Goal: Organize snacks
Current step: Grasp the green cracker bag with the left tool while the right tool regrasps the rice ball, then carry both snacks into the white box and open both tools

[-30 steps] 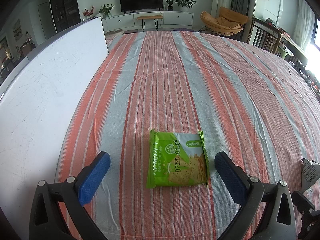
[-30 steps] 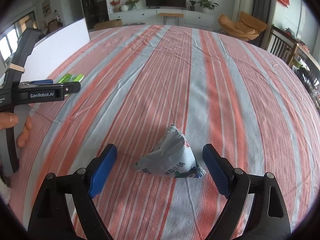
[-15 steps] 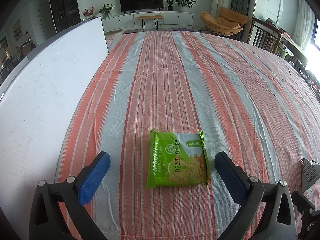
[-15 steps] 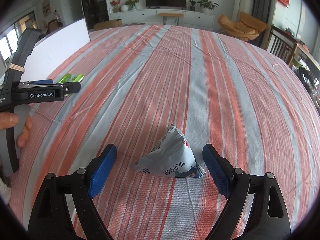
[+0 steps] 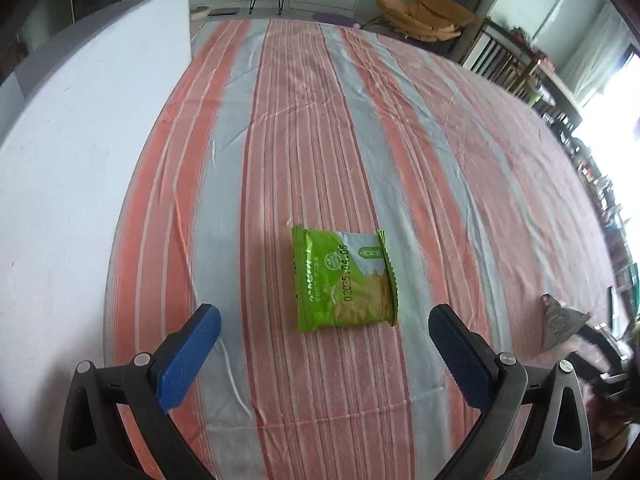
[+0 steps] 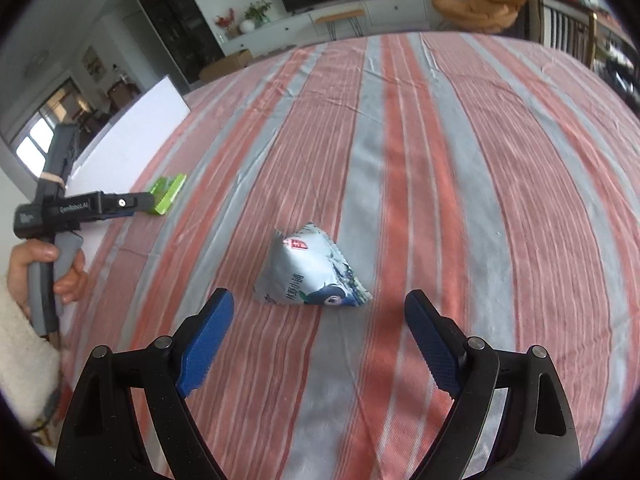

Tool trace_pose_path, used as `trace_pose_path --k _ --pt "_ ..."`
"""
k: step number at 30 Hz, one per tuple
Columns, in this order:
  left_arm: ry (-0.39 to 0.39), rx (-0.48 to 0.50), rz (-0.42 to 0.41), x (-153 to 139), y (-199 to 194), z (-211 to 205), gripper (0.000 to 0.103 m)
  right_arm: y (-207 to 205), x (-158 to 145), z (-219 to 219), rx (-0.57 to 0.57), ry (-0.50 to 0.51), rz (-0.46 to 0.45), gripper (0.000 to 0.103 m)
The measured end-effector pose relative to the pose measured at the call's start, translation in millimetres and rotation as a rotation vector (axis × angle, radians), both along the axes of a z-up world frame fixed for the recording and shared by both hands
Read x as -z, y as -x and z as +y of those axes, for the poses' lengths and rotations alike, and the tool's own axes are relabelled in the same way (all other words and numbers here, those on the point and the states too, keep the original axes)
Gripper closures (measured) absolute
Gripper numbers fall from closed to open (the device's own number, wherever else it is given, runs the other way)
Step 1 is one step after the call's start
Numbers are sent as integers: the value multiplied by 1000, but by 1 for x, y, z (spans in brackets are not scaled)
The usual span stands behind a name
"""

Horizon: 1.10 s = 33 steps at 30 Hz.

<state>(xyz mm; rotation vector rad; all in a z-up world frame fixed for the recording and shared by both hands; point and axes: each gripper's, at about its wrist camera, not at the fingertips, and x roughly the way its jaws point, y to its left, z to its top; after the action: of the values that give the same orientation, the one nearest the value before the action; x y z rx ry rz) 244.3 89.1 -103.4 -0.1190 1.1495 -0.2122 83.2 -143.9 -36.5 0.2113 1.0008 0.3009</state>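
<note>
Both claws were spread wide, empty. The left claw [image 5: 324, 332] hovered over the green cracker packet [image 5: 343, 279] near the counter's [image 5: 400, 128] left edge; the right claw [image 6: 319, 322] over the silver pouch [image 6: 310, 271].

A flat green foil cracker packet [image 5: 344, 280] with crimped side edges lies face up on the red-and-grey striped cloth of the surface [image 5: 400, 140], a printed date across it. Well apart to its right stands a puffed, silvery-blue pyramid-shaped snack pouch [image 6: 310, 270], apparently still sealed.
</note>
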Motion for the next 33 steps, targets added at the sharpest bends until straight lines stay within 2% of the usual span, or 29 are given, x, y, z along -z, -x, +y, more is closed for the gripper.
trace_pose_path --k 4,5,6,7,8,9,10,11,14,17,23,25,30,33 --pt "-201 73 -42 7 -2 -34 8 -6 -8 4 -15 15 -9 14" --pt "-201 73 -79 4 -1 -37 21 -8 -9 10 -38 31 -5 14" --pt "-170 73 -91 2 -1 -37 29 -11 -8 18 -67 54 -1 14" --pt "-177 59 -110 0 -1 -37 53 -15 -6 26 -95 92 1 16" --pt "-177 56 -119 -3 -1 -36 52 -17 -3 33 -102 130 3 19" --pt "-165 53 -109 -4 -1 -35 52 -19 1 37 -101 164 12 30" --pt "-153 49 -117 -6 3 -33 52 -22 5 39 -91 193 36 64" --pt "-143 45 -129 -9 10 -31 53 -20 1 38 -75 180 22 69" --pt "-112 37 -167 -22 31 -24 53 -17 -13 34 -43 135 13 73" --pt "-20 11 -217 -48 57 -13 52 -14 -34 40 -55 106 -29 73" --pt "139 -49 -292 -108 106 12 52 -20 -95 65 -104 -33 -109 73" --pt "181 -69 -345 -137 127 29 52 -22 -119 87 -152 -75 -138 73" --pt "153 -196 -472 -188 171 91 52 -26 -173 170 -327 -212 -192 73" --pt "73 -321 -493 -198 189 143 52 -24 -189 233 -442 -287 -186 73"
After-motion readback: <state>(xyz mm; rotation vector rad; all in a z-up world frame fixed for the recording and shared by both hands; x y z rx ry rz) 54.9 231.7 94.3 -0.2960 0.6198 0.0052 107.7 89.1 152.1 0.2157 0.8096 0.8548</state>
